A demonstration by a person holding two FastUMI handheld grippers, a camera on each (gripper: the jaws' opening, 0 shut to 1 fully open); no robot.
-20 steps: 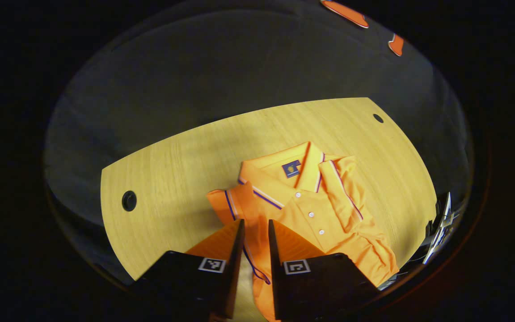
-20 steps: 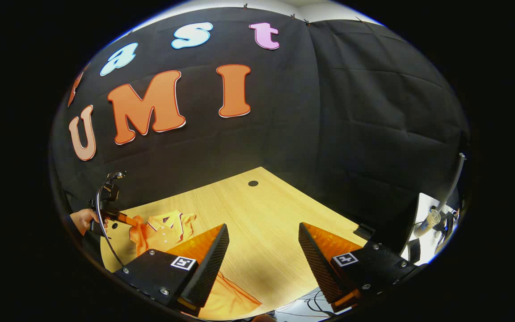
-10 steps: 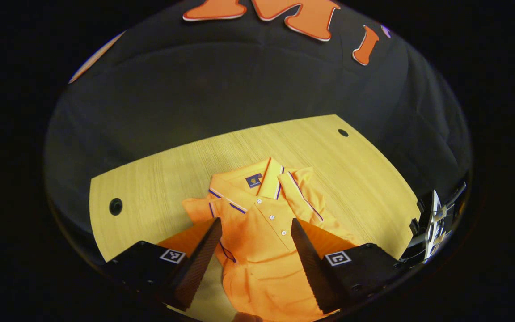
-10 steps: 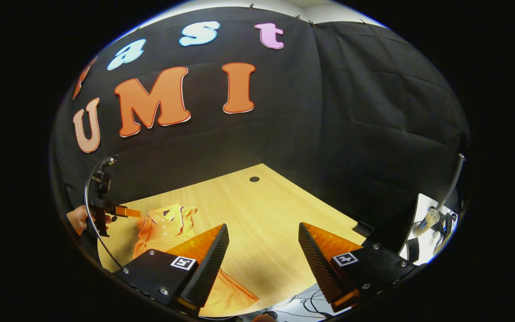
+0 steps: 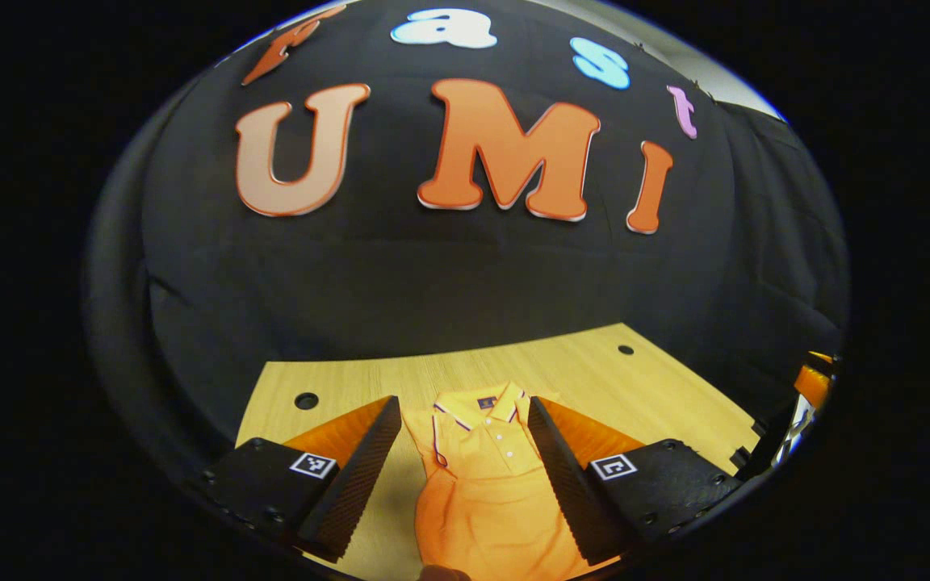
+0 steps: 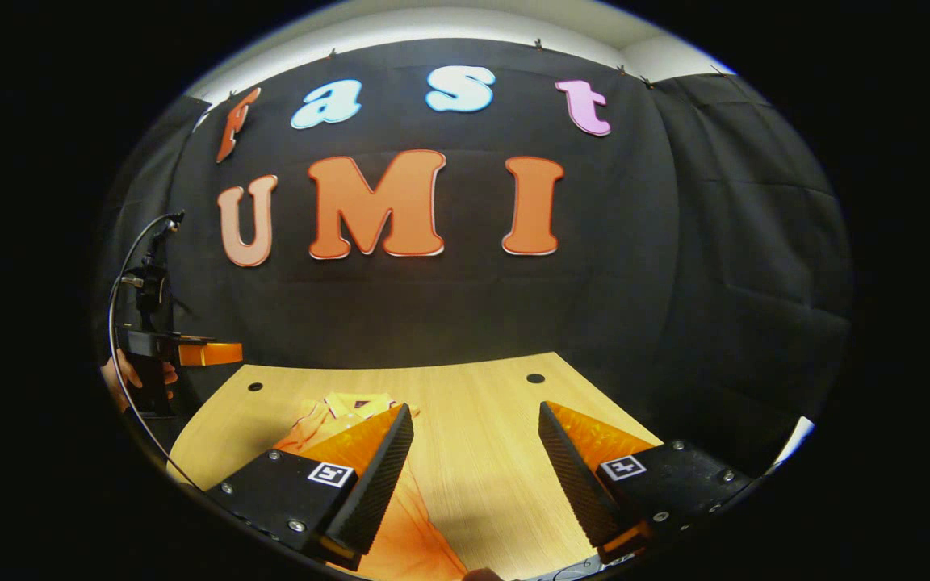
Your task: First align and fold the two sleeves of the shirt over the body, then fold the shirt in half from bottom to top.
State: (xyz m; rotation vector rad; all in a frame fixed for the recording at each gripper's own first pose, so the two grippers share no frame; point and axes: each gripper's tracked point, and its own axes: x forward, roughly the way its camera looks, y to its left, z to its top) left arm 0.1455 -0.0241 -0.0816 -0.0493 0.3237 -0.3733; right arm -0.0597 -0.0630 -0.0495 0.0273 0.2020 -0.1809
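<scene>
Since a second ago the left gripper [image 5: 463, 456] has let go of the sleeve it was pinching, opened, and risen back from the table, so its view now takes in far more of the booth wall; the right gripper [image 6: 473, 460] has swung round to face that wall squarely.

The wooden table [image 5: 594, 371] spreads across the lower part of both views, with round holes near its far corners. On it lies the orange shirt [image 5: 485, 484], flat, collar pointing toward the wall, placket with white buttons facing up — in the left gripper view both sleeves look folded in over the body, the striped cuff edges lying along the chest. The shirt's lower part runs out of the bottom of the view.

The left gripper hangs above the shirt with its fingers spread wide, nothing between them, the shirt showing in the gap. In the right gripper view it appears at the far left edge, held in a hand [image 6: 122, 379], raised above the table's end.

The right gripper is also spread and empty — it hovers over bare wood, with the shirt [image 6: 316, 420] beside and partly behind its left finger.
</scene>
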